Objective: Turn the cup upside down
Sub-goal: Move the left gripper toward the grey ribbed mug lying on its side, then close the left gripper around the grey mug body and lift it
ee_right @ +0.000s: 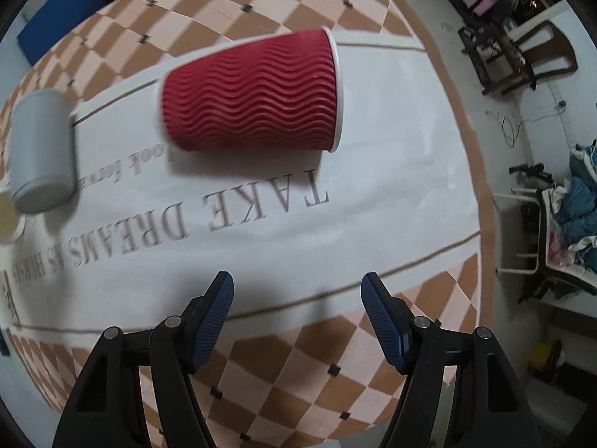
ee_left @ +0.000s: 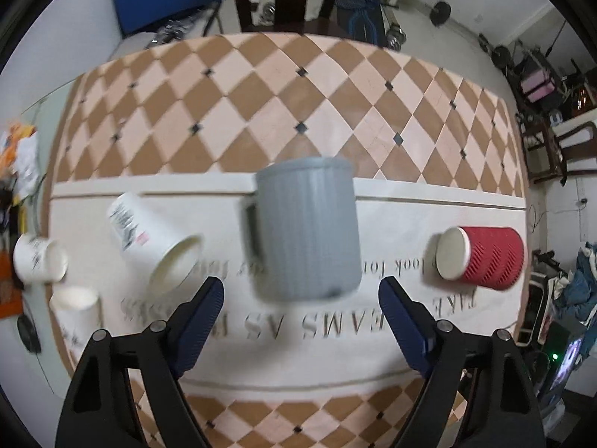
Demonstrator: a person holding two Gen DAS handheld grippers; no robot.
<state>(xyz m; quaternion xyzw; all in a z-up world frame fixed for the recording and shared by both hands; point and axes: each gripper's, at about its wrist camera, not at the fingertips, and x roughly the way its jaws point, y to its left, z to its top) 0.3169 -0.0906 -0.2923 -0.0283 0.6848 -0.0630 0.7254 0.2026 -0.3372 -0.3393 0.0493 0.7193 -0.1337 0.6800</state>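
While the grey mug [ee_left: 308, 229] stands in the middle of the left wrist view, base up and handle toward frame left, it rests on the white cloth [ee_left: 335, 351] printed with grey lettering; motion blur softens its ribbed wall. Just below it, the left claw [ee_left: 301, 295] is spread wide, its two blue fingers [ee_left: 199, 317] flanking the mug's lower edge without touching it. At frame right of that view, the red cup [ee_left: 483, 257] lies on its side with its white base facing left. To the left, a white paper cup [ee_left: 153, 240] lies tipped with its mouth toward the bottom of the frame, and two more white cups [ee_left: 39, 257] sit near the left edge.

From the right wrist view, the red cup [ee_right: 253, 91] fills the upper centre, on its side with its white rim pointing right. The right claw [ee_right: 297, 287] hangs below it, spread and holding nothing, well apart from the cup. The grey mug [ee_right: 41, 151] shows at the left edge. Beneath the cloth, the checkered counter [ee_right: 306, 373] runs across the lower frame.
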